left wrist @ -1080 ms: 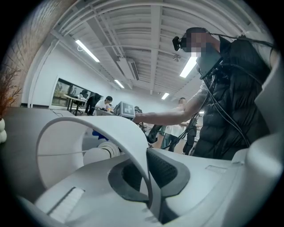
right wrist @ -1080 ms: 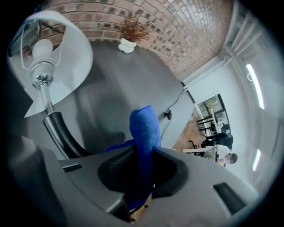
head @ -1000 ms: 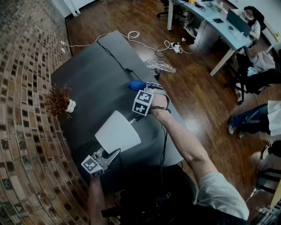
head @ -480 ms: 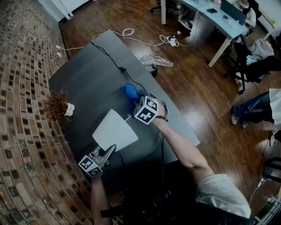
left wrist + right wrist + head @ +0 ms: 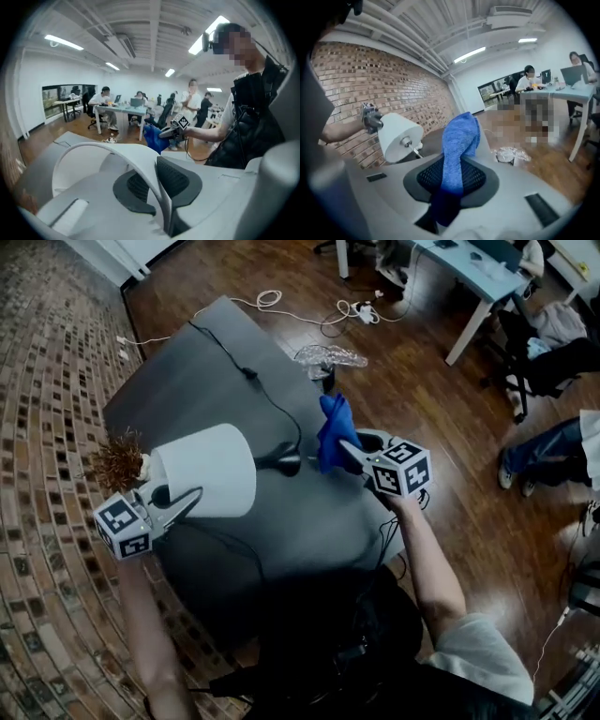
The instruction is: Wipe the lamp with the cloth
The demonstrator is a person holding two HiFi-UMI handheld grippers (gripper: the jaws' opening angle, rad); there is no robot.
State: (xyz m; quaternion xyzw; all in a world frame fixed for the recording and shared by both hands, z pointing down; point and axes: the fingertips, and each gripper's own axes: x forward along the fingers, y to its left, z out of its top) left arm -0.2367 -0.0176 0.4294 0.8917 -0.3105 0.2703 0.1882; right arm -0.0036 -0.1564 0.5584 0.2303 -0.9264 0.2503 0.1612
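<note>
Holding the lamp (image 5: 211,479) and cloth (image 5: 333,432) over the dark tabletop (image 5: 206,381).
The left tool (image 5: 186,499) is clamped on the rim of the white shade (image 5: 117,152); its jaws have just eased slightly, with the rim pinched between them. The lamp lies on its side, shade toward the brick wall (image 5: 47,427) and dark base (image 5: 278,462) toward the right tool (image 5: 349,452). The right tool is closed on the blue cloth, which stands up from its jaws just beside the base; contact between them cannot be made out.
</note>
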